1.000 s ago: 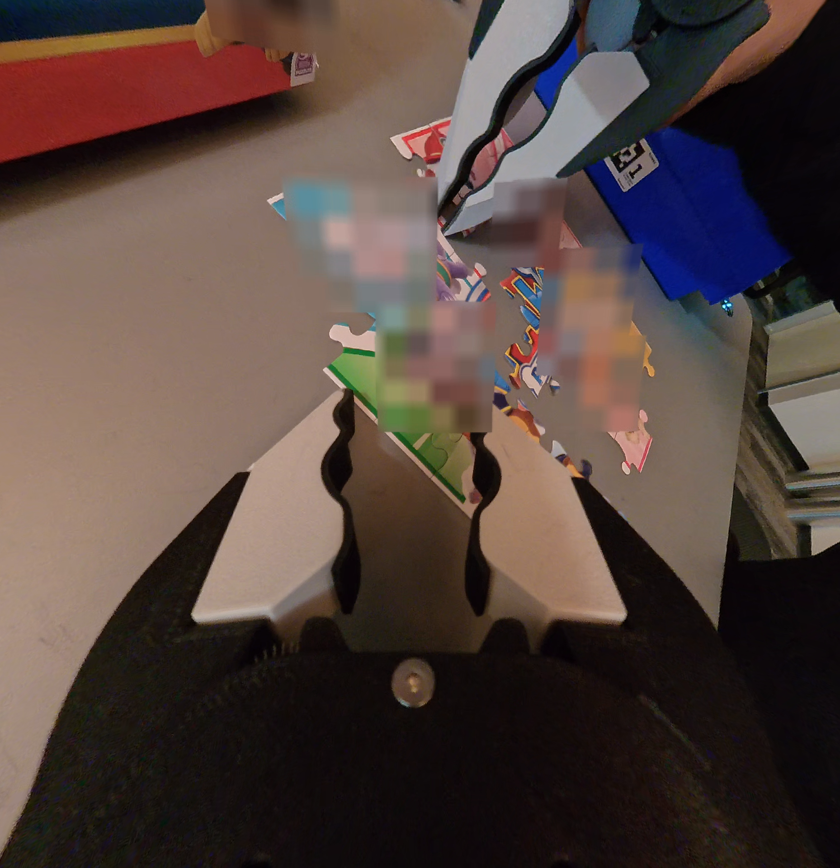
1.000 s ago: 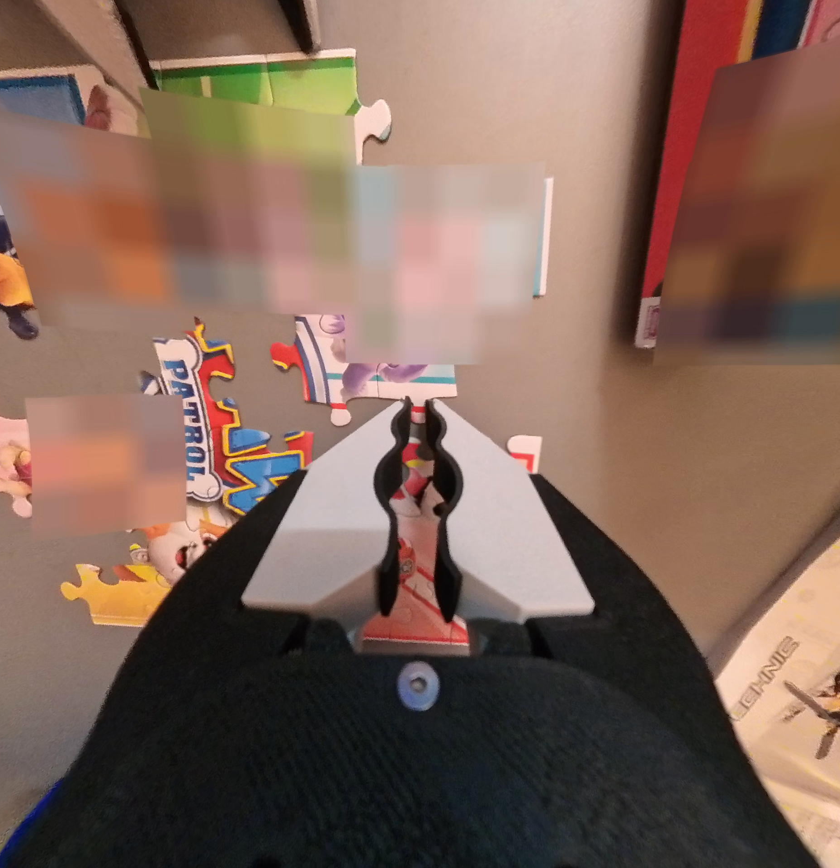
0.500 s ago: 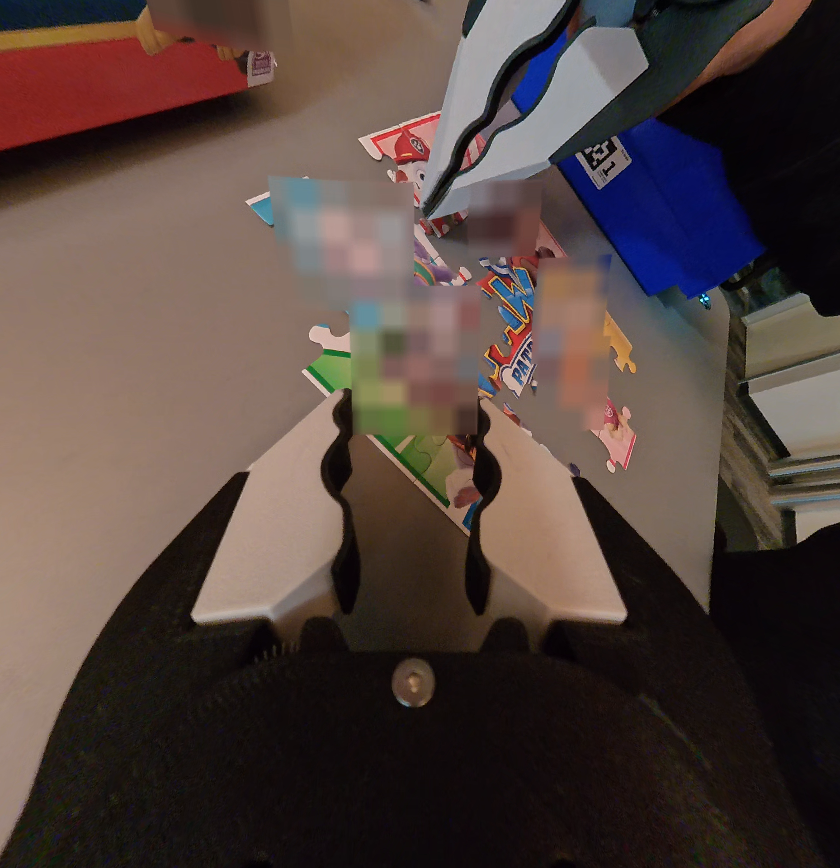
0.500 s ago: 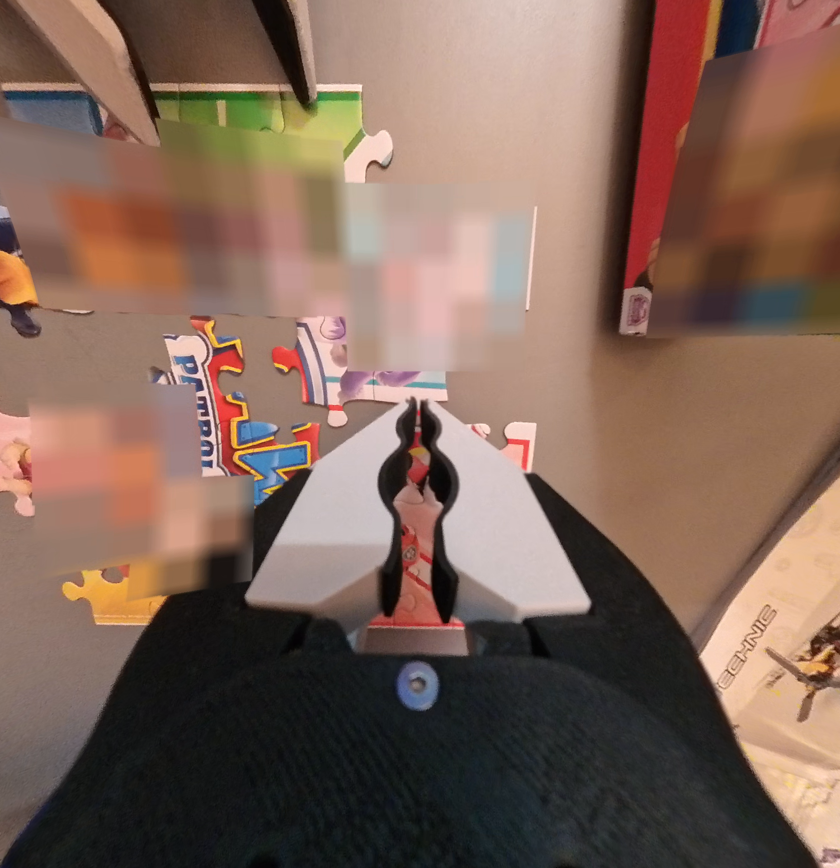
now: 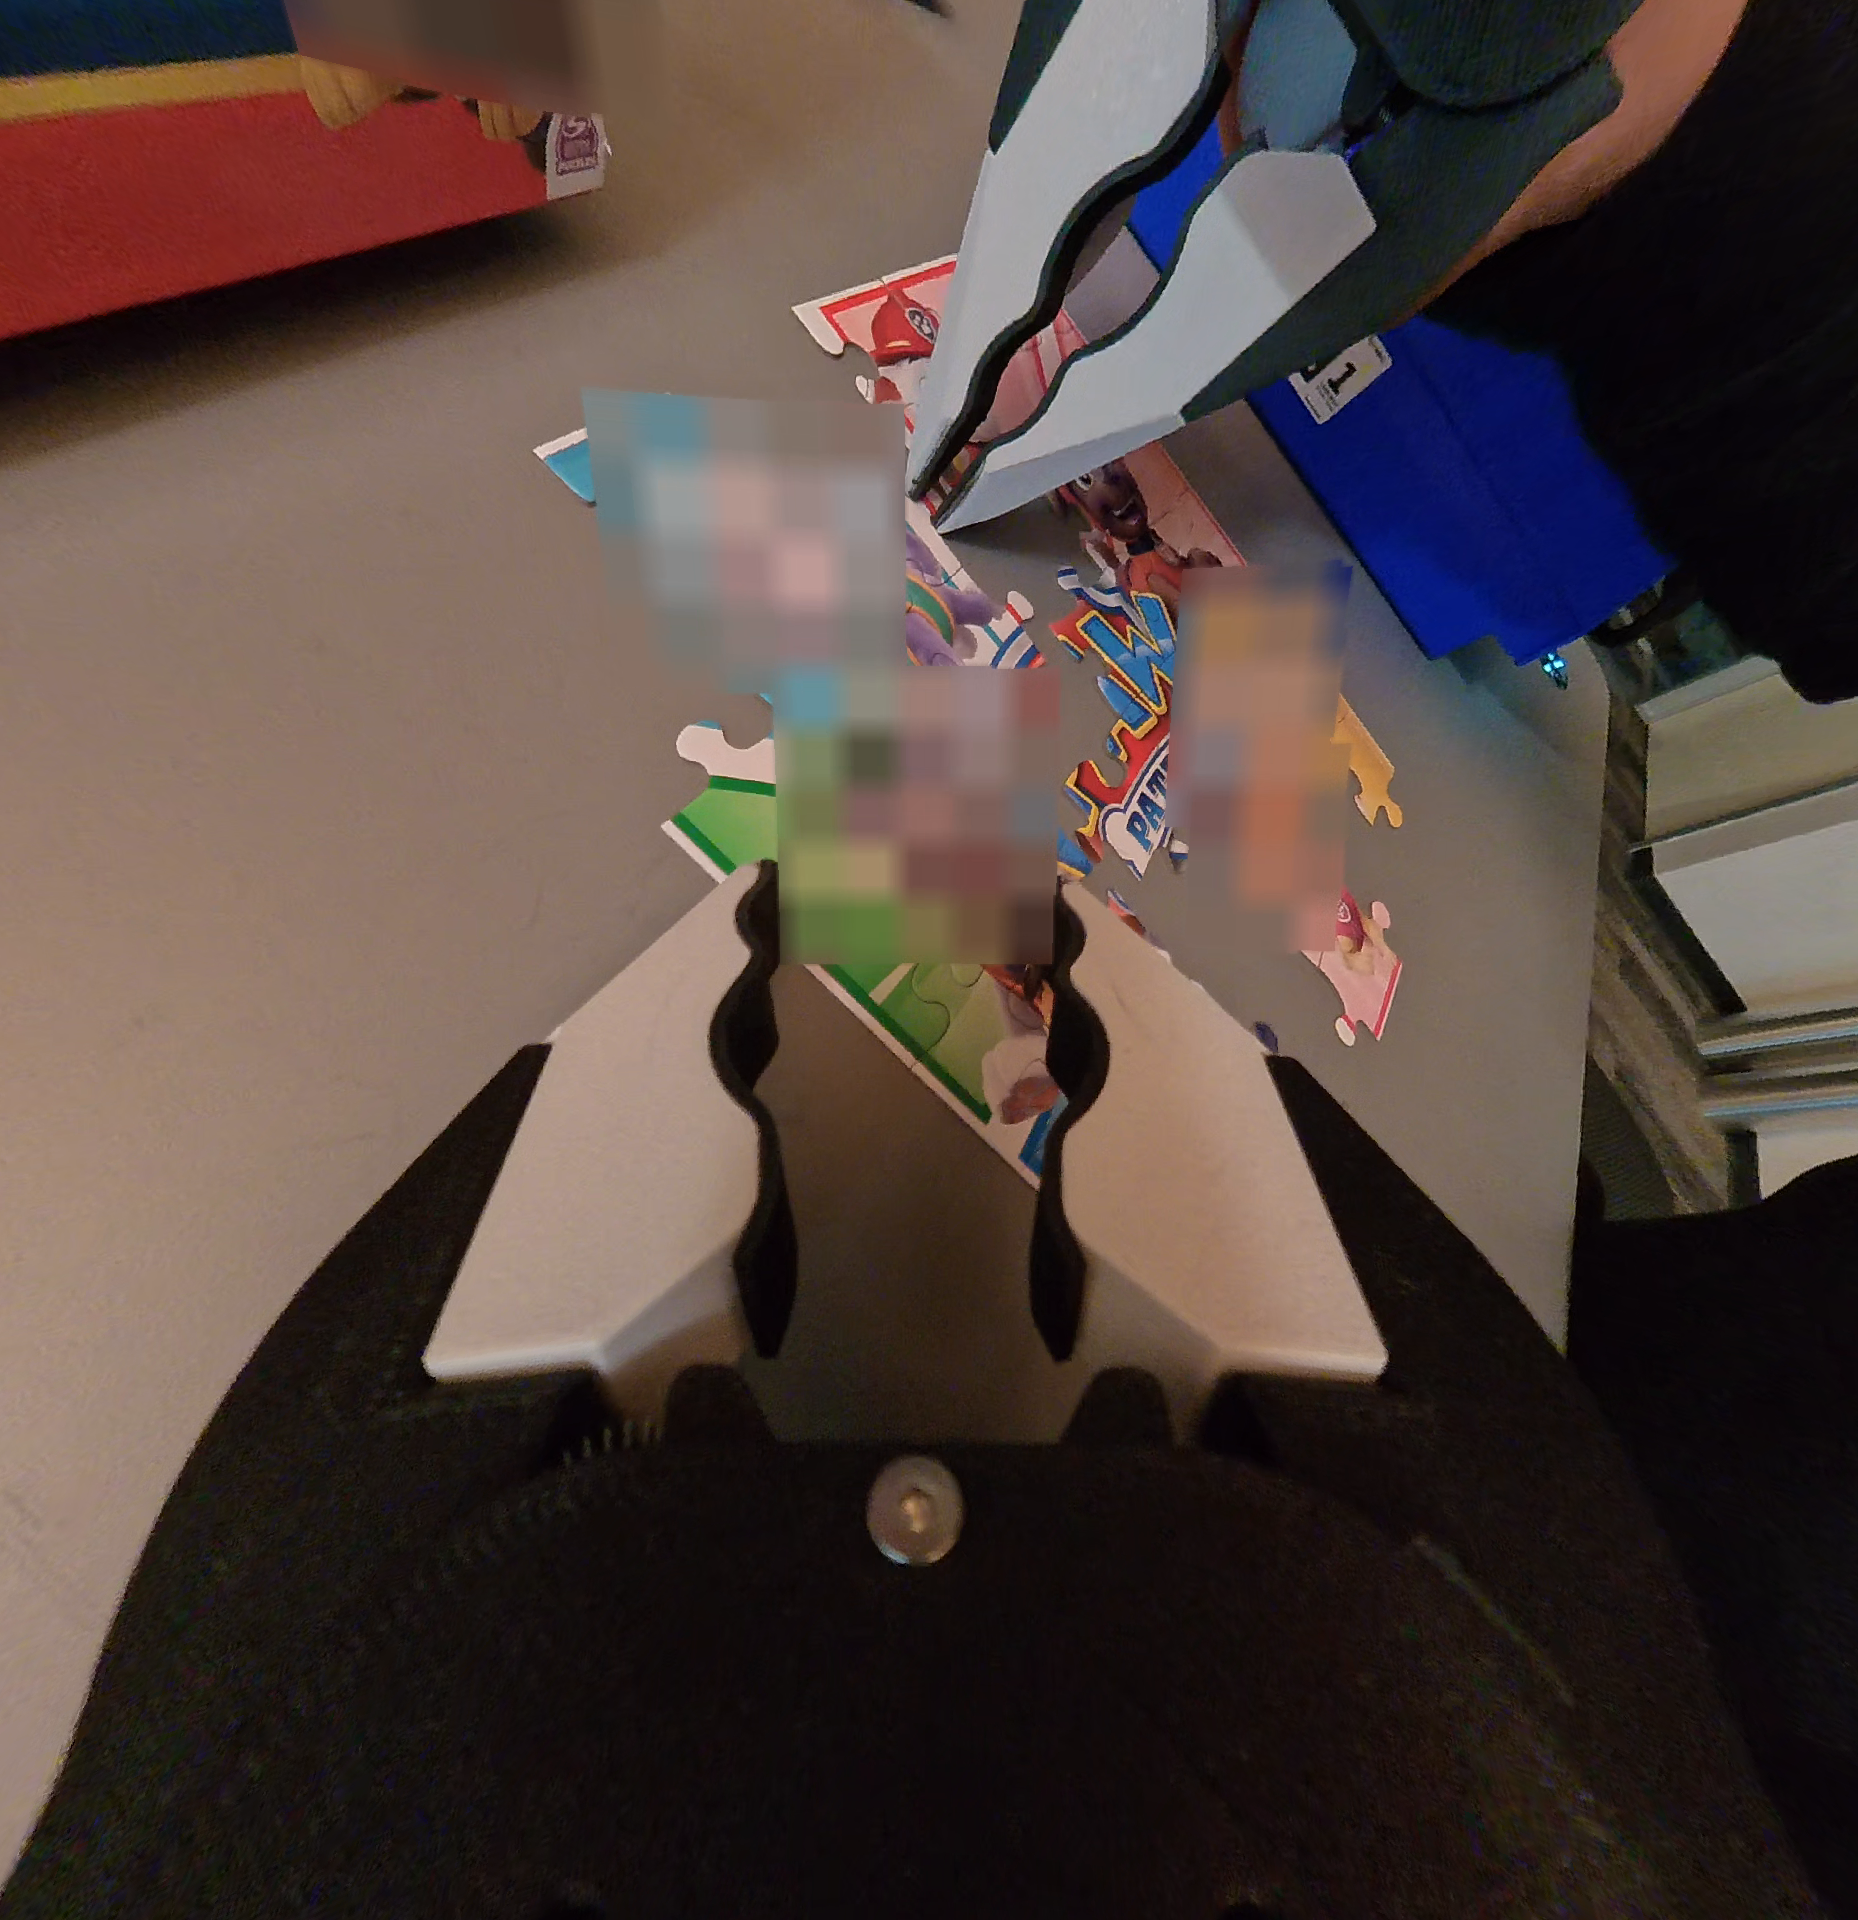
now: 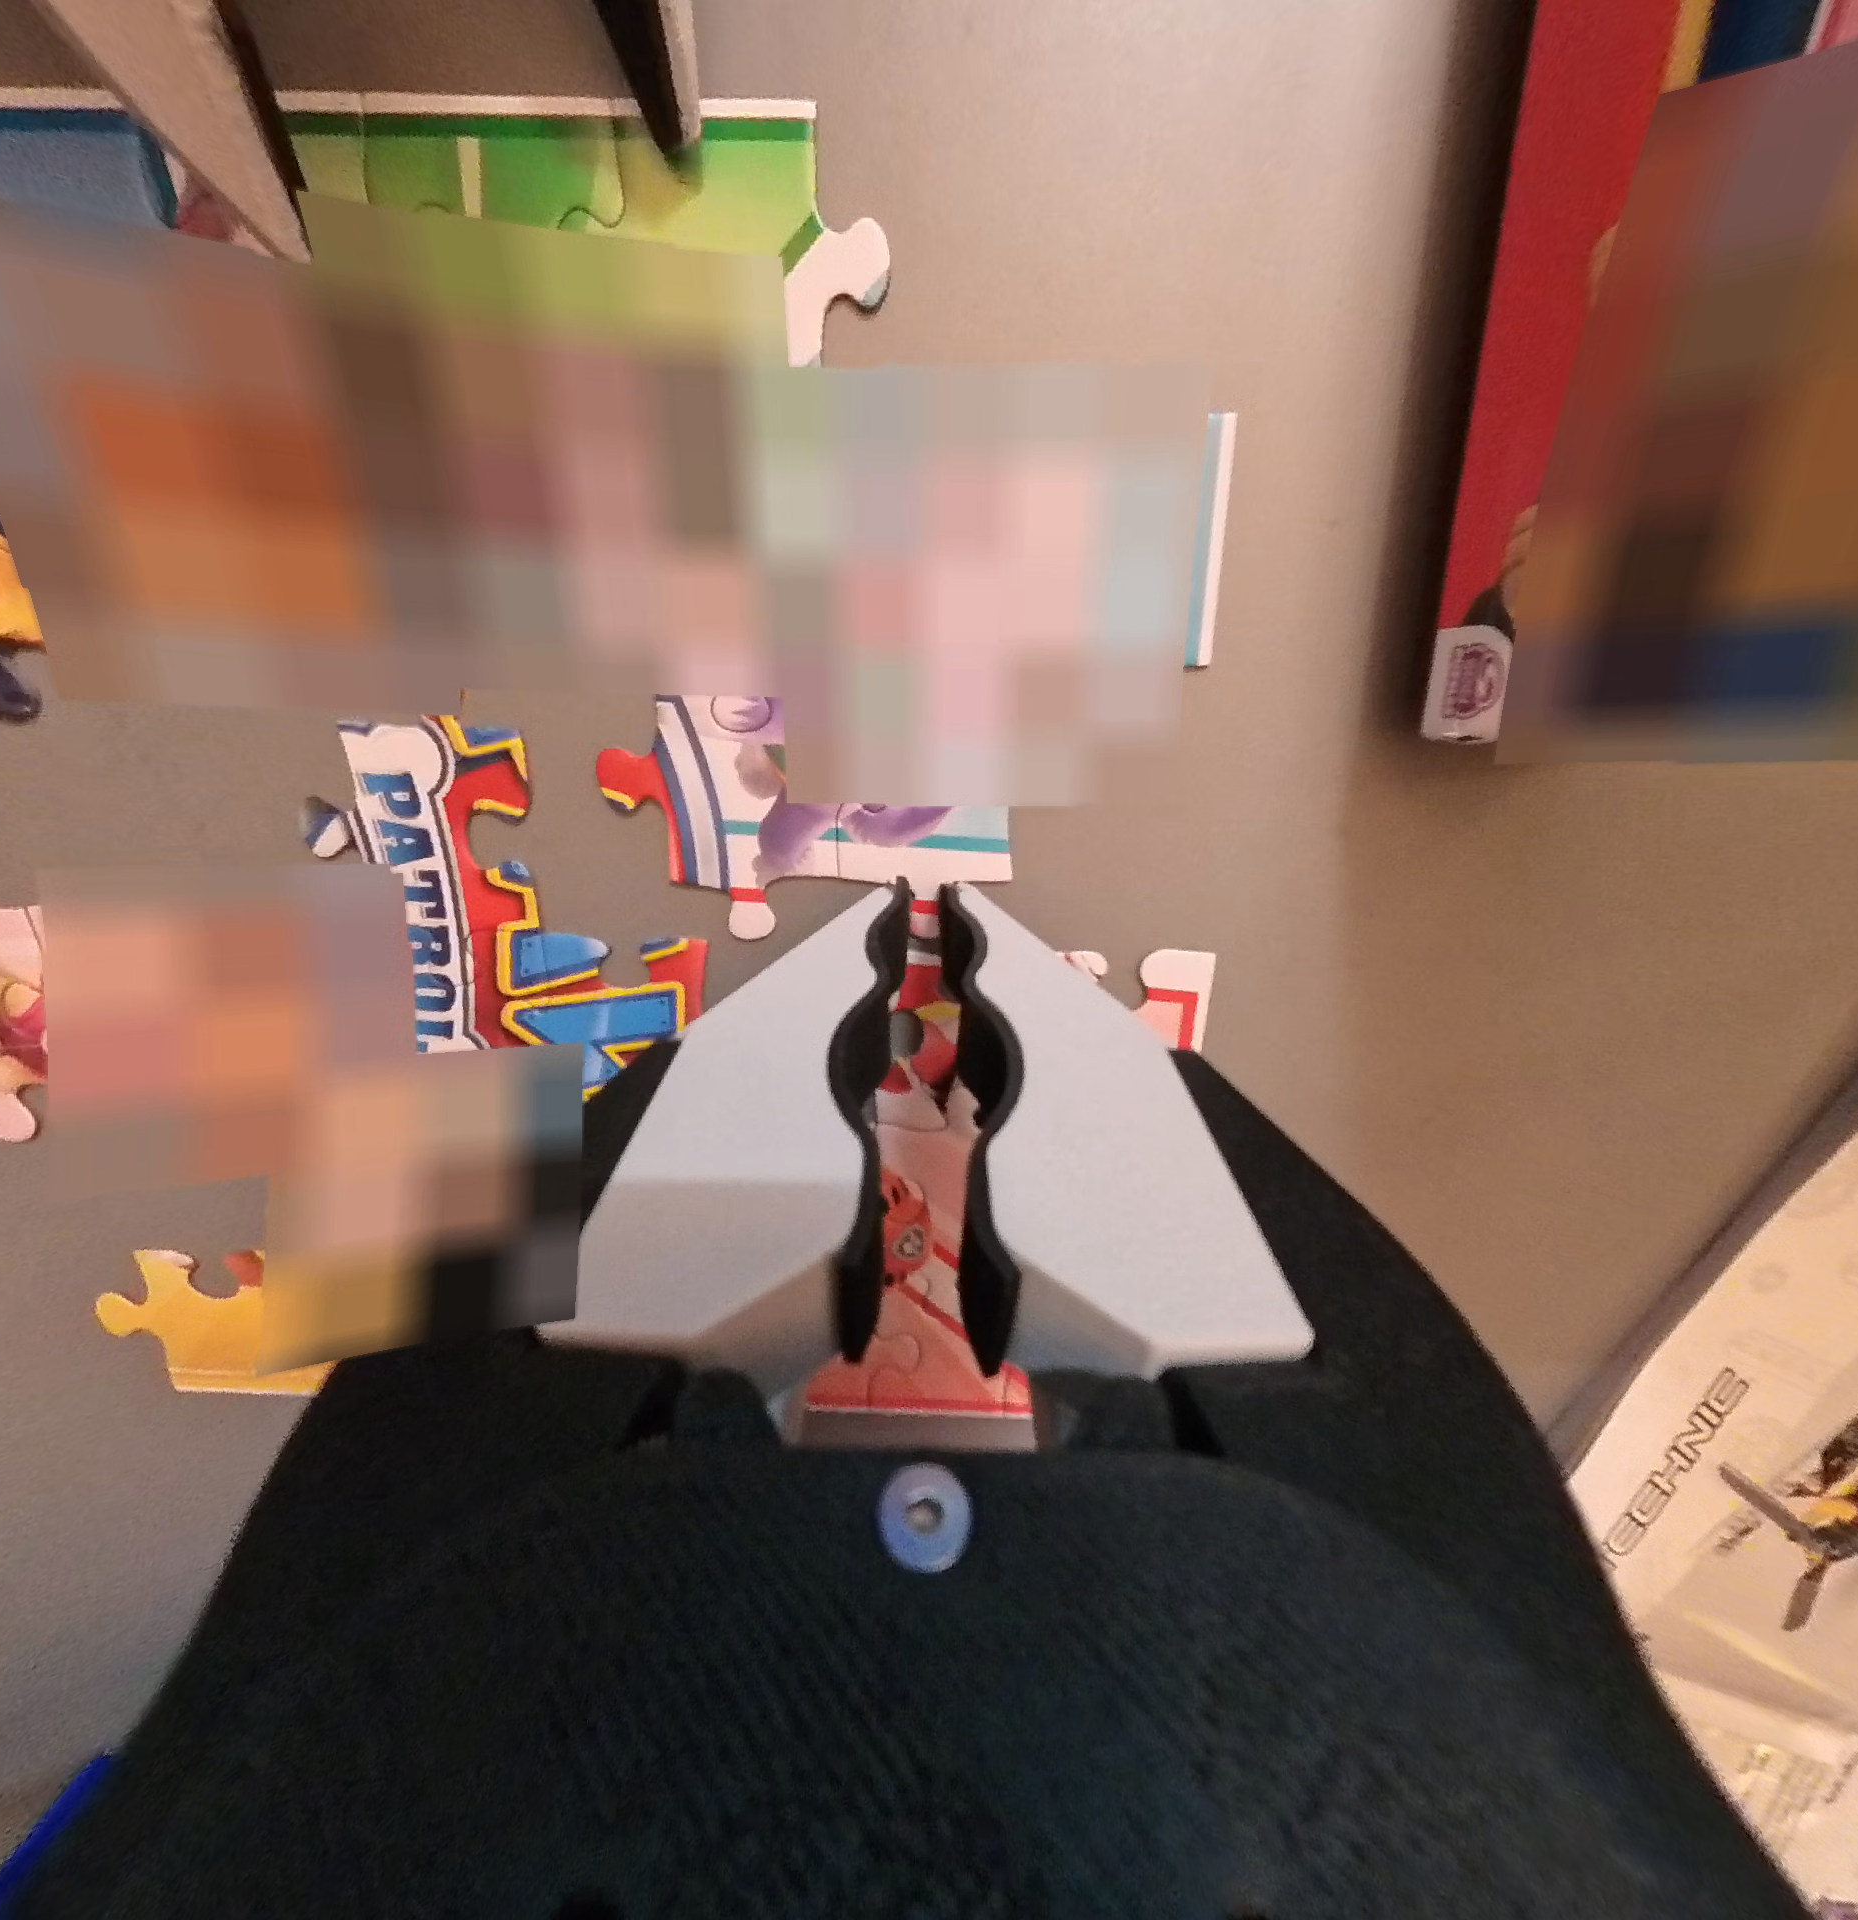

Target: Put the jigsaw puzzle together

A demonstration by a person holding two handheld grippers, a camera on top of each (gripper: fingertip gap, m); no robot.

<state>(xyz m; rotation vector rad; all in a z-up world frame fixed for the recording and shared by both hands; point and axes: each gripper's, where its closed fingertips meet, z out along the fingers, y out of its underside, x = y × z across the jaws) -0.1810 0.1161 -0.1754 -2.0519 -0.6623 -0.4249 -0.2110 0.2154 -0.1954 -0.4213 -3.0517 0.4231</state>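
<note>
Several jigsaw pieces lie on a grey table (image 5: pixel 281 727). My left gripper (image 5: pixel 909 894) is open and empty, just above a joined green-edged section (image 5: pixel 935 1018), touching nothing. My right gripper (image 6: pixel 925 894) is shut, only a hair apart at the tips. It points down onto a red-bordered piece (image 6: pixel 914 1226) that lies flat under its fingers, right beside a joined white-and-purple section (image 6: pixel 800 831). The left wrist view shows the right gripper (image 5: pixel 930 488) tip-down at that red-bordered piece (image 5: pixel 883 322). The green-edged section (image 6: pixel 551 156) and a left finger (image 6: pixel 655 62) show at the top of the right wrist view.
Loose red-blue logo pieces (image 5: pixel 1122 748), a yellow piece (image 5: pixel 1366 769) and a pink piece (image 5: pixel 1361 966) lie to the right. A red box (image 5: pixel 229 187) stands at the far left, and a blue bin (image 5: pixel 1444 488) is by the table's right edge. A white box (image 6: pixel 1735 1507) lies off the table's corner. Across from one pair of fingers to the other is roughly 11 centimeters. The red-bordered piece (image 6: pixel 914 1226) lies some 7 centimeters from my right tips, 20 centimeters from my left tips.
My right gripper stays tip-down on the red-bordered piece; its tips closed fully, then parted a hair. My left gripper stays open and has drifted slightly over the green-edged section.
</note>
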